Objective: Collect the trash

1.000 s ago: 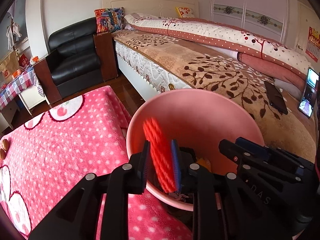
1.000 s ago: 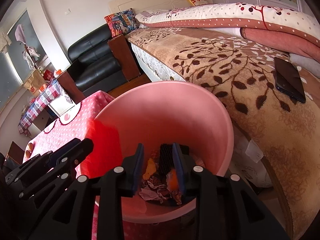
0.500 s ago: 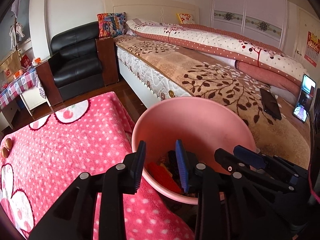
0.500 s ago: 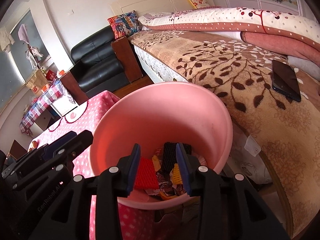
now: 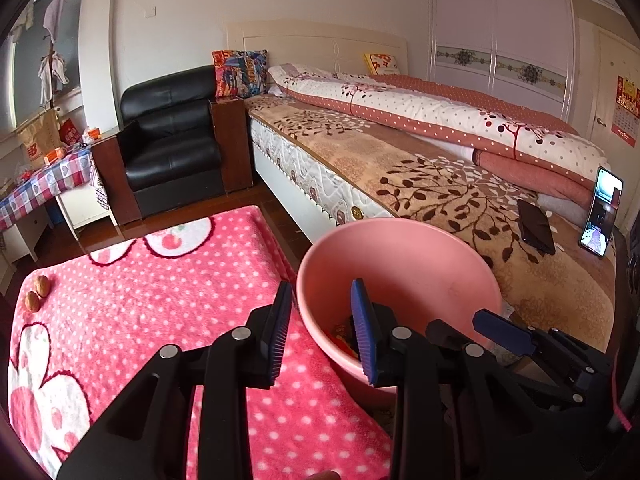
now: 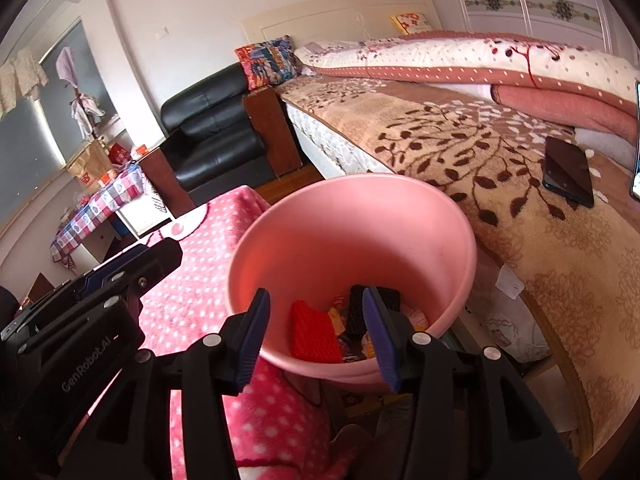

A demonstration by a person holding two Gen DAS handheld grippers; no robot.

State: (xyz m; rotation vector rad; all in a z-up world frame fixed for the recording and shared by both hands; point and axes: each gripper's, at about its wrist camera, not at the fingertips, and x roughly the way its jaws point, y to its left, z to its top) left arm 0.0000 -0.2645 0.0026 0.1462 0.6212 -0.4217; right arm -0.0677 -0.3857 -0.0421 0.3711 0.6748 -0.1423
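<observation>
- Hovering over the near rim of the pink bin (image 5: 404, 264), the left gripper (image 5: 322, 330) holds its jaws partly apart with nothing between the pads; only the rim and the dotted cover show through the gap.
- At 3 o'clock of it in the left wrist view, the right gripper (image 6: 316, 330) has its jaws opening, and no item is caught between them.
- Through that gap the right wrist view looks down into the bin, where a red ribbed piece (image 6: 314, 332) lies on the bottom at 7 o'clock.
- A black ribbed piece (image 6: 374, 306) leans at 12 o'clock of the bin floor, with crumpled wrappers (image 6: 338, 318) between and around the two.
- The bin stands upright between the pink polka-dot blanket (image 5: 140, 320) at its 9 o'clock and the bed (image 5: 440, 184) at its 3 o'clock.
- Two walnuts (image 5: 37, 293) sit on the blanket at the far left edge, well apart from the bin.
- A dark phone (image 6: 568, 176) lies flat on the bed cover at 2 o'clock of the bin.
- A black armchair (image 5: 172, 144) stands at 11 o'clock, beside the bed's head end.
</observation>
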